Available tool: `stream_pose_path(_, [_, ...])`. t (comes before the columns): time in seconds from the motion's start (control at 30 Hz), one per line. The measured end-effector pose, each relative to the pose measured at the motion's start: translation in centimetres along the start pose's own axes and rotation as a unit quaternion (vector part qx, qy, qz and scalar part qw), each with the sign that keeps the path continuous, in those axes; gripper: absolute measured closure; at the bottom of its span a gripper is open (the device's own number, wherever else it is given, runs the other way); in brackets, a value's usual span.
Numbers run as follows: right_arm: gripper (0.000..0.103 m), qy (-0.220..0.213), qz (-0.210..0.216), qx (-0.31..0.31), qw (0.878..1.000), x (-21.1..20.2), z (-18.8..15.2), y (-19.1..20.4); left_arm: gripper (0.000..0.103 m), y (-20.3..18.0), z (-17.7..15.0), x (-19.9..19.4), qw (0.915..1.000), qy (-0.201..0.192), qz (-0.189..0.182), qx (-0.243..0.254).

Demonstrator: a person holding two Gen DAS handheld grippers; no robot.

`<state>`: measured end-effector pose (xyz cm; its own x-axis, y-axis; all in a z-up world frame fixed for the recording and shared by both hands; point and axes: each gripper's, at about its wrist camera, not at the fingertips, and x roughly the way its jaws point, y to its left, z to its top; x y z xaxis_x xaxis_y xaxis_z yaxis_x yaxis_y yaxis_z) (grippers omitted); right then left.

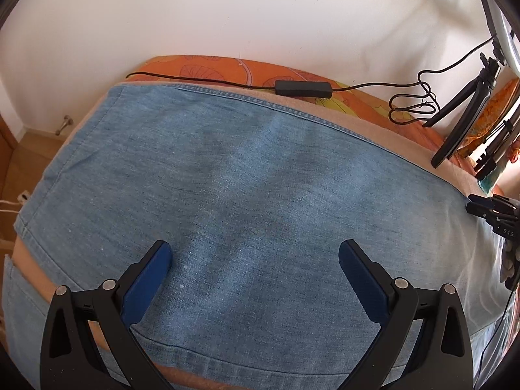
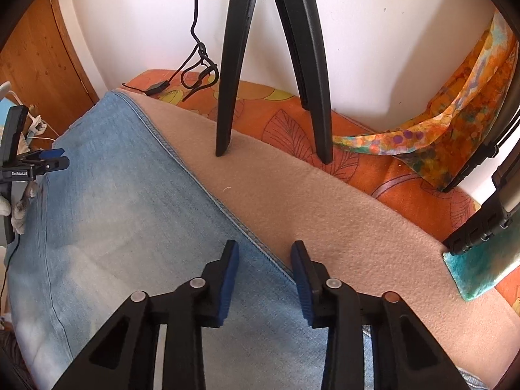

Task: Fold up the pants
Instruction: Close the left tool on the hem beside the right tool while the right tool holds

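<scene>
- Bed cover [image 2: 373,214]: beige fleece blanket spread over an orange patterned sheet [image 2: 282,110]; it carries the whole work area.
- Pants [image 1: 247,178]: light blue denim, lying flat on the blanket and filling the centre of both views. A stitched edge [image 2: 208,191] runs from 11 o'clock toward 5 o'clock in the right wrist view.
- Handling judgement: denim is soft but moderately heavy, likely to drape and slide little on fleece. Grip at the stitched edge or hem (the thickest, least stretchy part).
- Tripod legs [image 2: 227,81]: planted on the blanket at 12 o'clock, well apart from the denim edge.
- Left gripper [image 1: 255,256]: jaws wide apart, holding nothing, above mid-fabric.
- Right gripper [image 2: 265,263]: jaws apart, straddling the stitched edge, not clamped.
</scene>
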<state>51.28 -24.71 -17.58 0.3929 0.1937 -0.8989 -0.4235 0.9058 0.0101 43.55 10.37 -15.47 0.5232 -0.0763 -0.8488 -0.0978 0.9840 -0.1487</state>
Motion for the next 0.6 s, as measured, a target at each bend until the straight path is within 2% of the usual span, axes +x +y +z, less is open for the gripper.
stream_pose_path(0.1, [0.095,-0.004,-0.011,-0.005,1.0,-0.4,0.1,0.7,0.002,0.1,-0.1,0.3,1.0,-0.004,0.004,0.0])
stream_pose_path(0.33, [0.1,-0.054,-0.013,-0.014,0.998,-5.7,-0.1,2.6,0.002,0.1,0.0,0.5,1.0,-0.006,0.006,0.004])
stream_pose_path(0.43, [0.101,-0.08,-0.009,-0.034,0.996,-8.7,-1.1,4.9,0.002,1.2,0.3,-0.4,0.9995,-0.012,-0.01,-0.029])
stream_pose_path(0.6, [0.101,-0.095,-0.008,-0.08,0.992,-11.5,-3.3,9.1,0.002,2.5,1.8,-2.2,0.9969,-0.022,-0.028,-0.07])
